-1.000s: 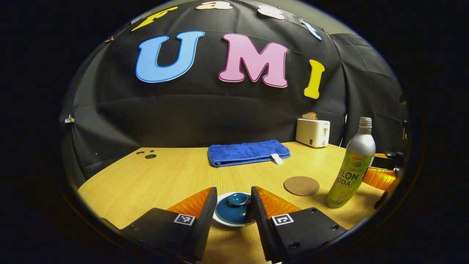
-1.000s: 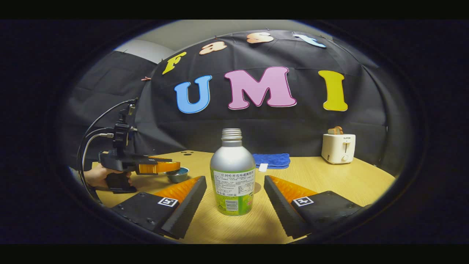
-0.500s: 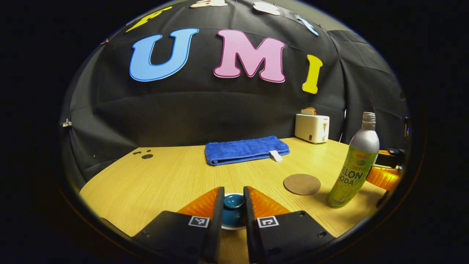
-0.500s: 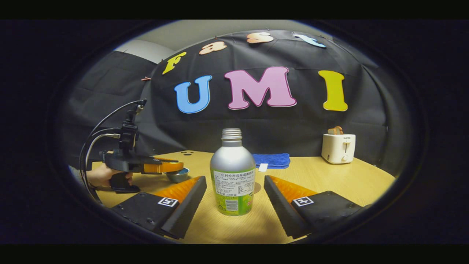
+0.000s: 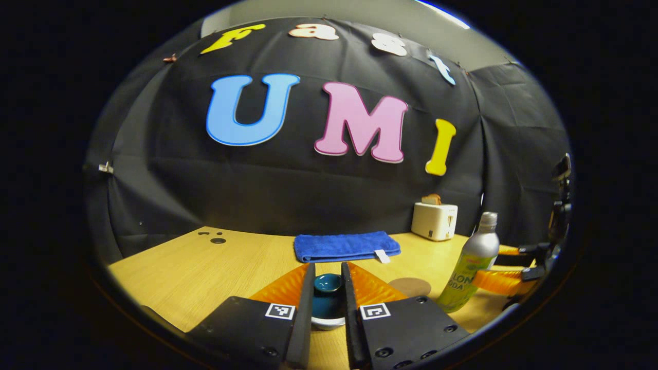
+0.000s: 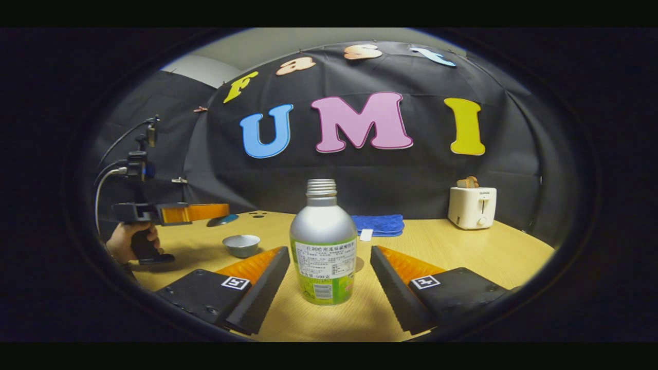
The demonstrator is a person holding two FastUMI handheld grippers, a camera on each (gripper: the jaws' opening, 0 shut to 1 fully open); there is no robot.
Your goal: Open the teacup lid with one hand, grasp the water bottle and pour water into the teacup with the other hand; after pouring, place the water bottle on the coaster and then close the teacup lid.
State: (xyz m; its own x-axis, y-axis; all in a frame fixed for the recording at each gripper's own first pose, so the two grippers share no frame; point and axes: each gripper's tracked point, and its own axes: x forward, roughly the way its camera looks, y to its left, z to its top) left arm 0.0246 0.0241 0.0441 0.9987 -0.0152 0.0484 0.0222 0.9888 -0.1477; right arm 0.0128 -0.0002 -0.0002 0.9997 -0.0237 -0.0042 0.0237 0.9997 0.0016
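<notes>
My left gripper (image 5: pixel 327 267) is shut on the knob of the teal teacup lid (image 5: pixel 328 304), and the lid hangs tilted in the air above the table. In the right gripper view, that gripper (image 6: pixel 195 211) holds the lid (image 6: pixel 222 220) up and left of the uncovered teacup (image 6: pixel 241 245), a small grey bowl on the table. The silver and green water bottle (image 6: pixel 323 246), uncapped, stands upright between the fingers of my open right gripper (image 6: pixel 329 277), with a gap on each side. The round brown coaster (image 5: pixel 409 286) lies left of the bottle (image 5: pixel 468 272).
A folded blue towel (image 5: pixel 345 245) lies at the back of the wooden table (image 5: pixel 205 267). A white toaster (image 5: pixel 434 221) stands at the back right. A hand (image 6: pixel 126 241) grips the left gripper's handle, with cables above it.
The left gripper shut on the lid's knob, then lifted the lid up off the teacup and away to the left. The right gripper stayed open around the bottle, barely moving.
</notes>
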